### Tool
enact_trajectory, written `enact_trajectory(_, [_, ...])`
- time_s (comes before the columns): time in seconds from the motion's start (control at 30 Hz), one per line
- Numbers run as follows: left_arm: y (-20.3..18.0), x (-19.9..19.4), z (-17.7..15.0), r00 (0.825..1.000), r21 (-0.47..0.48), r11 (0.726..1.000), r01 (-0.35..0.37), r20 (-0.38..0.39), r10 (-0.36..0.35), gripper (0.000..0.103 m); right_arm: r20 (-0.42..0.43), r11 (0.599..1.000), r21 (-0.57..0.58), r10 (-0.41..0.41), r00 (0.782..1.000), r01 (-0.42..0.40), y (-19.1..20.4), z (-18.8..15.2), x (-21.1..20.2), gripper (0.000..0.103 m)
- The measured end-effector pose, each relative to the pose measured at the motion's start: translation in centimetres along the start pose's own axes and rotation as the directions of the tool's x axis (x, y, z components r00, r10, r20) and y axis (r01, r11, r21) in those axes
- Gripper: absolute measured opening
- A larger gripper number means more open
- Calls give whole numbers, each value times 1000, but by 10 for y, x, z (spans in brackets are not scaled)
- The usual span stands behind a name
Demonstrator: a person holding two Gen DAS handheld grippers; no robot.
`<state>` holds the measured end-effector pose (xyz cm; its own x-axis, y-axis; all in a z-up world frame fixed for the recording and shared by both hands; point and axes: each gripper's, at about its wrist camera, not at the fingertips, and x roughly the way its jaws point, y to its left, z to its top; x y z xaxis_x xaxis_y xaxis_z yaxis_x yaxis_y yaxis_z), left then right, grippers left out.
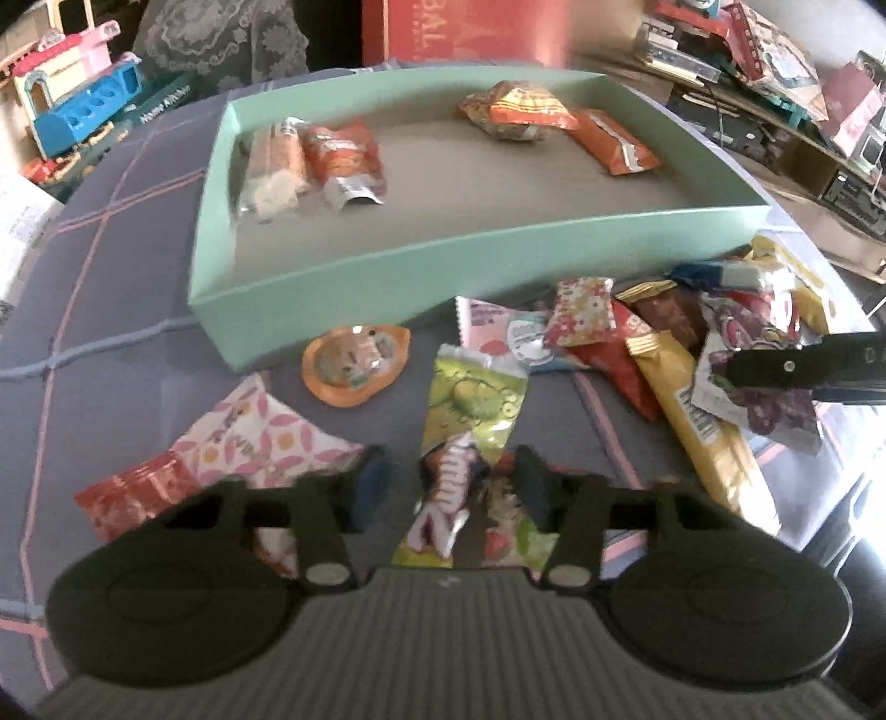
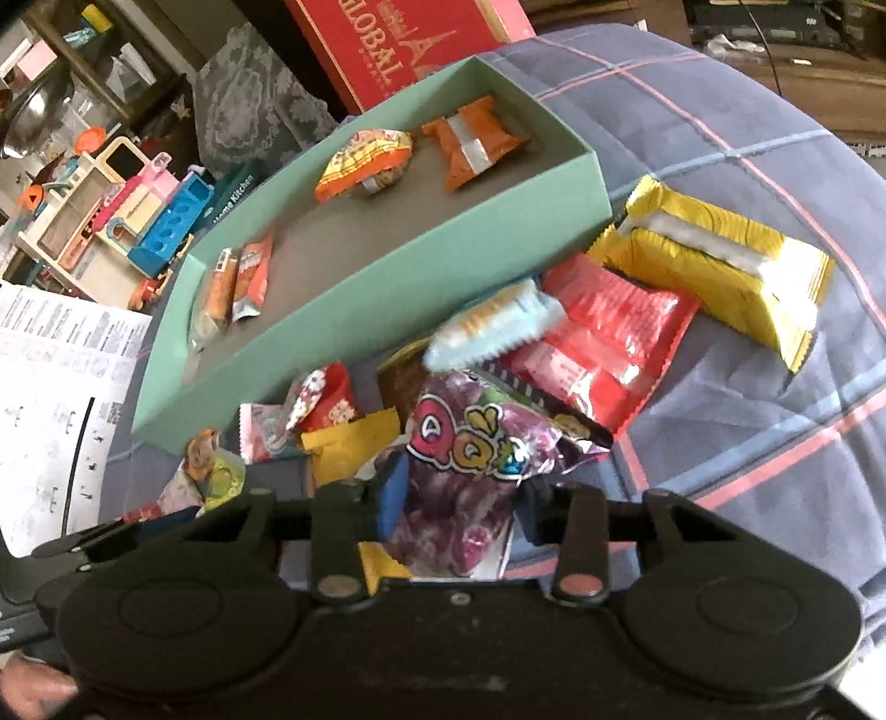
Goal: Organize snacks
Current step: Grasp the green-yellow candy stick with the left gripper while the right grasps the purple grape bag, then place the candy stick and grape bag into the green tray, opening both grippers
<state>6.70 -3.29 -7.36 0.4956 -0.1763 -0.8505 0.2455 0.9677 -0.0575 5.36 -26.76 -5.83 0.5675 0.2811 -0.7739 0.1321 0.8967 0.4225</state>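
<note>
A mint-green box (image 1: 343, 282) lies on the checked cloth and holds several orange snack packets (image 1: 343, 155). In front of it loose snacks are heaped. My left gripper (image 1: 451, 487) straddles a green fruit-print packet (image 1: 476, 399) that lies flat. Its right pad touches the wrapper, its left pad stands a little off it. My right gripper (image 2: 459, 504) is shut on a purple candy packet (image 2: 470, 443) at the edge of the pile. In the left wrist view one of its fingers (image 1: 786, 368) lies across that purple packet (image 1: 775, 410). The same box (image 2: 387, 277) shows behind the pile.
Around the left gripper lie a pink patterned packet (image 1: 260, 437), a red packet (image 1: 133, 498) and an orange jelly cup (image 1: 354, 360). Yellow wafer packs (image 2: 720, 266) and red packs (image 2: 603, 338) lie right of the pile. A red carton (image 2: 387, 50), toys (image 2: 138, 210) and papers (image 2: 50, 387) surround the cloth.
</note>
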Motion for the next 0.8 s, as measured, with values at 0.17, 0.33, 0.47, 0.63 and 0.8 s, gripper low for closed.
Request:
enact_trajectory(0.17, [-6,-11,-2,999,5,999,-35,40,35,11,32,1000,-19,17,999,-17,5,5,-15,21])
enact_trajectory(0.33, [-1,-24,1,999,-20,1000,-11,52,12,11,16,997,-18,75,997,-75,10,6,-21,20])
enact_trajectory(0.47, [0,-36,3,997,-36,999,19,70,-17,10,23,993,-53,109,994,-108,24,6,-28,19])
enact_trajectory(0.63, [0,-48,10,995,-52,998,42,95,-36,10,36,985,-60,161,986,-159,35,14,-36,19])
enact_trajectory(0.8, [-1,-61,19,989,-60,995,78,129,-69,10,52,977,-56,208,977,-205,46,27,-43,19])
